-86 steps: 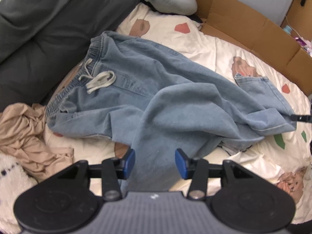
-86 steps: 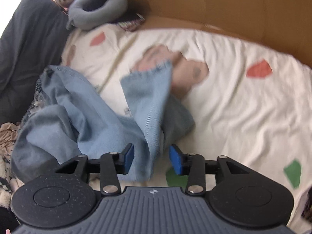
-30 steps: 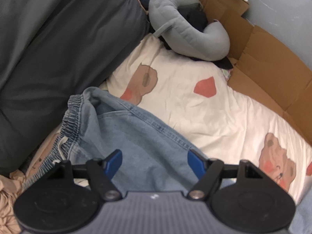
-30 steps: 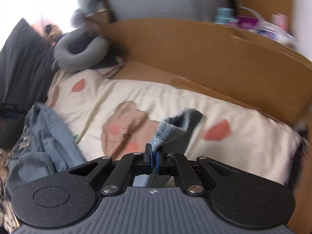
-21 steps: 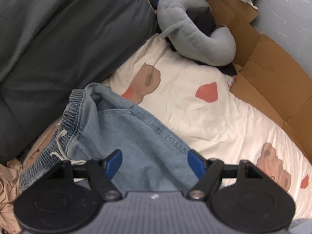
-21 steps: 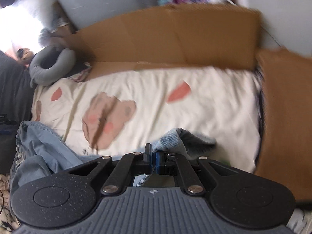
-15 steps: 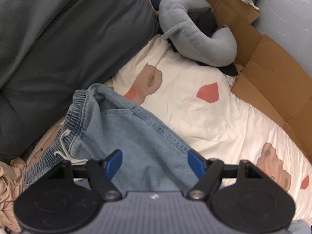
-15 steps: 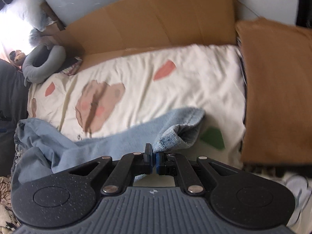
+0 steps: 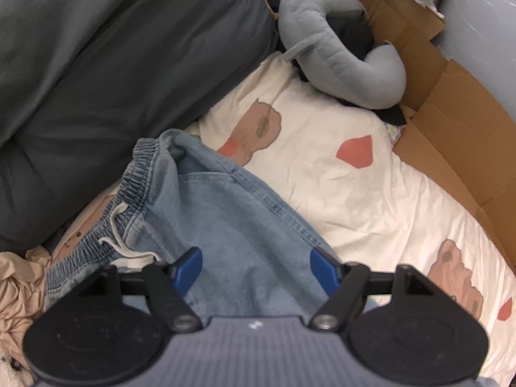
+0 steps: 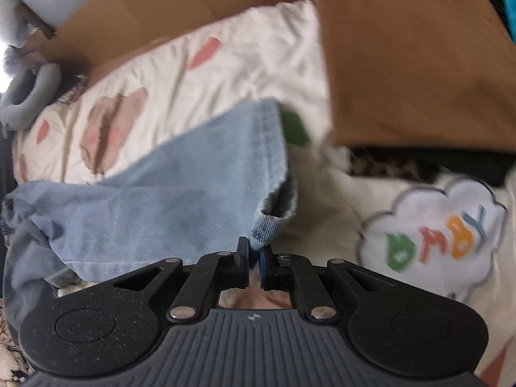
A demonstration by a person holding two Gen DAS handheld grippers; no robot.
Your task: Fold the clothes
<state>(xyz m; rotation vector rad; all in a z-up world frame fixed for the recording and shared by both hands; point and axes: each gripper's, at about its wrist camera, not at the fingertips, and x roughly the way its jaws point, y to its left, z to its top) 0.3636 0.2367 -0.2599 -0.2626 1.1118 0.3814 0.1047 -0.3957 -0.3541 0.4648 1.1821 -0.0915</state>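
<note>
Light blue jeans [image 9: 225, 213] lie on a cream bedsheet [image 9: 348, 193] printed with bears. Their elastic waistband with a white drawstring [image 9: 119, 235] shows at the left of the left wrist view. My left gripper [image 9: 254, 266] hovers open over the denim below the waistband, nothing between its blue pads. In the right wrist view a trouser leg [image 10: 180, 193] stretches out flat from left to centre. My right gripper [image 10: 254, 254] is shut on the hem of that leg [image 10: 267, 229], which bunches just ahead of the fingertips.
A dark grey duvet [image 9: 96, 64] fills the left. A grey neck pillow [image 9: 338, 54] and cardboard panels [image 9: 451, 122] line the back. A brown cushion [image 10: 412, 58] and a white "BABY" cloud cloth [image 10: 432, 238] sit right. Beige clothing [image 9: 16, 277] is crumpled at left.
My right gripper, still clamped on the hem, has pulled the leg out to the right and down, so it lies straighter. The left gripper has barely shifted over the waistband area and stays open.
</note>
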